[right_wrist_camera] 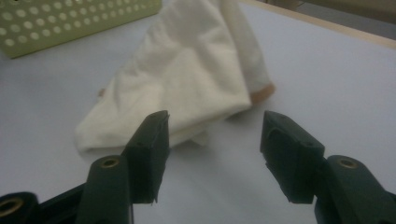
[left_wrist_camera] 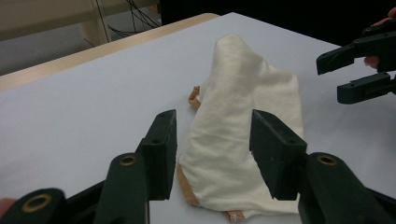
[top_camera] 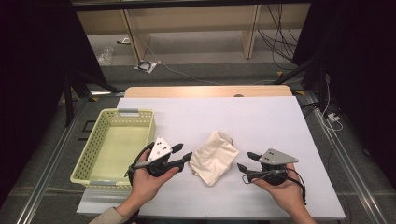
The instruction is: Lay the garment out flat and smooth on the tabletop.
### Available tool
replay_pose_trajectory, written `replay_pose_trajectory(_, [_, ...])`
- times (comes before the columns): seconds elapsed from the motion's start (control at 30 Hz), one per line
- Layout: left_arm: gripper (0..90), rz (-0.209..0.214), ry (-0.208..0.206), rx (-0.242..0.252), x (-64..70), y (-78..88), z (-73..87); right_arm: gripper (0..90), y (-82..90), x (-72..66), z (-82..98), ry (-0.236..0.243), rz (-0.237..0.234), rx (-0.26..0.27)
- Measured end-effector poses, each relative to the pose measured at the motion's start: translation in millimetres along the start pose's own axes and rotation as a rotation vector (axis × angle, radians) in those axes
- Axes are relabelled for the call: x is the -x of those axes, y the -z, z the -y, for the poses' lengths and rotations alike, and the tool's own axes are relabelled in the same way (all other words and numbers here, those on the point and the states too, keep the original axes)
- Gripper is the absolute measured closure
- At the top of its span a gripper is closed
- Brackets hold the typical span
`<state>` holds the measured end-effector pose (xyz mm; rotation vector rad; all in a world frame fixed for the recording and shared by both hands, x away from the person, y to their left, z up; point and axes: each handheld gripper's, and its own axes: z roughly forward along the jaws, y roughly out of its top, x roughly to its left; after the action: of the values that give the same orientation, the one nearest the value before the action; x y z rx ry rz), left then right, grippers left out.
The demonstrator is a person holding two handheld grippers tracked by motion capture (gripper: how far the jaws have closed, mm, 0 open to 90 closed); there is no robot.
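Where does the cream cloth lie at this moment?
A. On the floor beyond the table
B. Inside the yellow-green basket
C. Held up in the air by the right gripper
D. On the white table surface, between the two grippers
D: the high view shows the cream cloth crumpled on the white table surface, with the left gripper on one side and the right gripper on the other, neither one gripping it; the basket stands apart.
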<state>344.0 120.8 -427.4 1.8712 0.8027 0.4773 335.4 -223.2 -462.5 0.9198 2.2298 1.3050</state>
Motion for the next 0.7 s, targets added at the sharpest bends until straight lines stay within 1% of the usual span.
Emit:
replay_pose_trajectory(0.03, [54.9,0.0,0.0,0.0,0.0,0.0,0.0,45.2,-2.2,-3.6,-1.7,0.003,-0.014,-0.006])
replay_pose_trajectory(0.07, [56.3,0.003,-0.016,-0.014,1.8,-1.3,1.7,47.0,-4.6,-6.9,-3.8,0.015,-0.029,-0.016])
replay_pose_trajectory(0.1, [57.8,0.003,-0.016,-0.014,1.8,-1.3,1.7,47.0,-4.6,-6.9,-3.8,0.015,-0.029,-0.016])
replay_pose_trajectory(0.13, [57.8,0.003,-0.025,-0.02,2.2,-2.1,2.6,48.4,-7.9,-10.2,-6.0,0.026,-0.047,-0.016])
replay_pose_trajectory(0.17, [59.4,0.005,-0.029,-0.027,2.2,-2.8,3.4,49.6,-11.2,-13.3,-8.4,0.035,-0.061,-0.021])
replay_pose_trajectory(0.2, [62.5,0.008,-0.031,-0.032,1.7,-3.1,4.0,53.4,-17.5,-19.0,-12.9,0.056,-0.089,-0.036])
replay_pose_trajectory(0.23, [64.0,0.008,-0.031,-0.032,1.4,-3.4,4.5,54.1,-21.8,-22.0,-14.6,0.06,-0.107,-0.038])
replay_pose_trajectory(0.3, [66.1,0.012,-0.036,-0.031,1.6,-4.1,5.1,55.4,-30.1,-28.9,-17.6,0.073,-0.131,-0.062])
replay_pose_trajectory(0.33, [66.9,0.012,-0.036,-0.031,1.6,-4.1,5.1,55.4,-30.1,-28.9,-17.6,0.073,-0.131,-0.062])
replay_pose_trajectory(0.37, [67.6,0.013,-0.042,-0.033,1.6,-4.3,5.2,56.3,-38.9,-36.0,-19.7,0.09,-0.159,-0.09])
replay_pose_trajectory(0.4, [68.0,0.012,-0.048,-0.035,1.9,-4.8,5.5,57.1,-43.7,-39.9,-20.3,0.095,-0.171,-0.102])
replay_pose_trajectory(0.47, [68.4,0.013,-0.049,-0.039,2.2,-5.2,6.2,57.2,-52.6,-46.7,-21.1,0.109,-0.187,-0.147])
replay_pose_trajectory(0.5, [68.4,0.013,-0.049,-0.039,2.2,-5.2,6.2,57.2,-52.6,-46.7,-21.1,0.109,-0.187,-0.147])
replay_pose_trajectory(0.53, [68.4,0.013,-0.054,-0.041,2.3,-5.3,6.6,57.1,-60.7,-52.2,-20.5,0.118,-0.205,-0.181])
replay_pose_trajectory(0.57, [68.3,0.013,-0.054,-0.041,2.3,-5.3,6.6,57.1,-60.7,-52.2,-20.5,0.118,-0.205,-0.181])
replay_pose_trajectory(0.6, [68.4,0.013,-0.056,-0.042,2.5,-5.2,6.7,57.3,-66.6,-55.7,-20.4,0.133,-0.217,-0.211])
replay_pose_trajectory(0.7, [68.4,0.013,-0.059,-0.035,3.0,-4.6,6.2,58.2,-72.9,-58.8,-19.6,0.134,-0.224,-0.269])
